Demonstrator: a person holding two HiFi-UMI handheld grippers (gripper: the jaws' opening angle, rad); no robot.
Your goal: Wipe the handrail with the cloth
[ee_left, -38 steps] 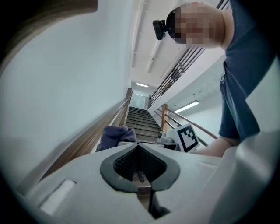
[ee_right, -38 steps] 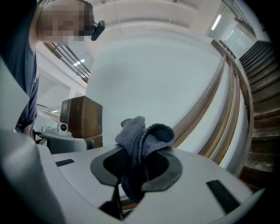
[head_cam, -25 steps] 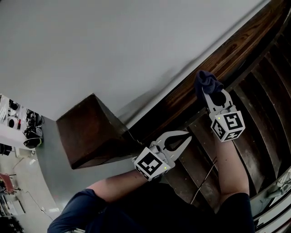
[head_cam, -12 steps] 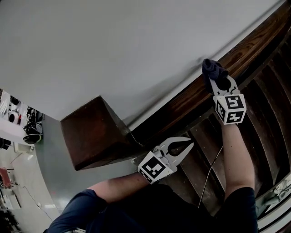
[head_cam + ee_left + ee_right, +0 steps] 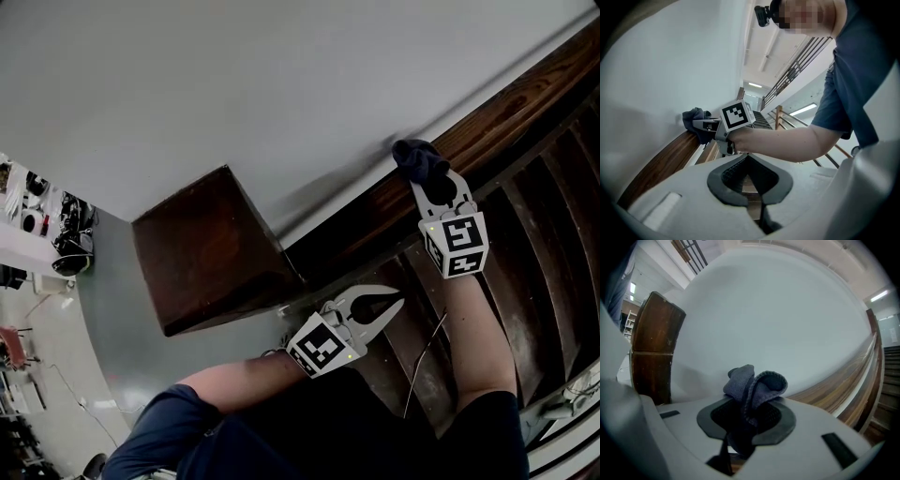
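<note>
Now the right gripper (image 5: 427,180) is holding the cloth (image 5: 419,159) on the handrail (image 5: 525,98).
Its jaws are clamping the bunched dark blue cloth, which is sitting on top of the handrail, a glossy brown wooden rail running diagonally along a plain pale grey wall (image 5: 234,84). The left gripper (image 5: 394,302), jaws pressed together with nothing between them, is hovering below the handrail, over the dark wooden stair treads (image 5: 553,244). A dark wooden newel post (image 5: 211,248) is standing at the handrail's lower end, with grey floor (image 5: 122,319) lying beyond it.
</note>
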